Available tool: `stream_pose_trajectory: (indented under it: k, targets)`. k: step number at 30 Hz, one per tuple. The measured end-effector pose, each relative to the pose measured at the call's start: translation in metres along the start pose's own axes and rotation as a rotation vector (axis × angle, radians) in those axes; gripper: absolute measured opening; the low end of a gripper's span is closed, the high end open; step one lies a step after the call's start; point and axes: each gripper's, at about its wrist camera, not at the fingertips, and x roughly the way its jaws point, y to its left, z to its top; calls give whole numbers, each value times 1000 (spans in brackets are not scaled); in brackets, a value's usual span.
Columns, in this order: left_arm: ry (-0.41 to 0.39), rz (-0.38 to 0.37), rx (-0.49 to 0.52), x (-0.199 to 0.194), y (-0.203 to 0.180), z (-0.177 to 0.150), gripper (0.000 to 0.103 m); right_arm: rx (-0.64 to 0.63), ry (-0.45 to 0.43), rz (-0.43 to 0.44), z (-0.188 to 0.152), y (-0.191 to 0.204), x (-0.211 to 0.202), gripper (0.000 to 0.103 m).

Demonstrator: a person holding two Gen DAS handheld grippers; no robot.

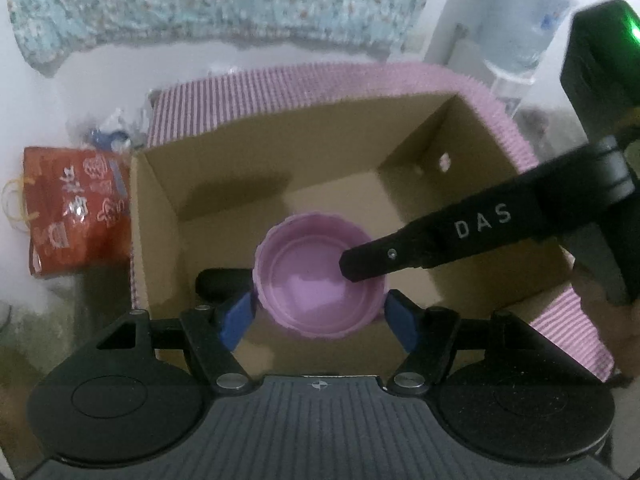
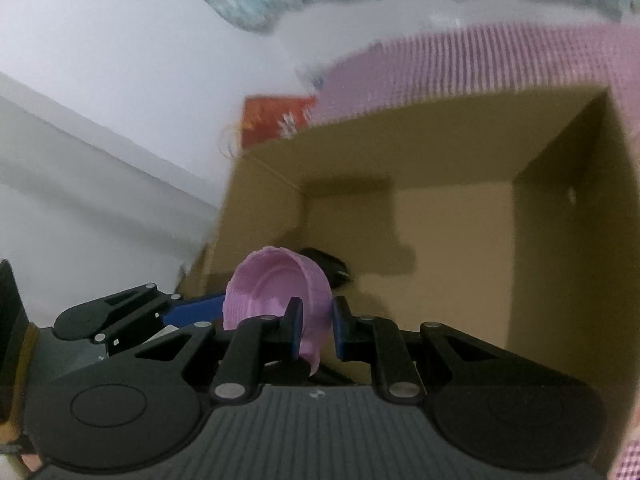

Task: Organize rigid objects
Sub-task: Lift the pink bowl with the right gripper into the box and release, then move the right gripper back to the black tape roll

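Note:
A lilac plastic bowl (image 1: 320, 280) hangs over the open cardboard box (image 1: 460, 184), mouth toward the left wrist camera. My left gripper (image 1: 320, 322) spans it, one blue pad against each side of its wall. My right gripper (image 2: 318, 328) is shut on the bowl's rim (image 2: 316, 344), one finger inside and one outside. In the left wrist view its black fingers (image 1: 362, 264) reach in from the right. In the right wrist view the bowl (image 2: 272, 296) stands tilted, and the left gripper's blue finger (image 2: 196, 308) touches its left side.
The box (image 2: 480, 240) has pink striped outer flaps (image 1: 320, 88) and brown inner walls. A small black thing (image 1: 220, 284) lies on its floor, left of the bowl. A red paper bag (image 1: 76, 208) stands left of the box, a water bottle (image 1: 516, 20) behind it.

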Motion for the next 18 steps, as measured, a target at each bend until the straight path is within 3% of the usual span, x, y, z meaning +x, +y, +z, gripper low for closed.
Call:
stream_pose_trajectory:
  k: [9,18]
  targets:
    - [44,91,90,15,-4,-9,71,66,151,-11,20,-24,60,18]
    - [19,108,79,1,-1,-8,72,113,187,-16,18,-23,88,18]
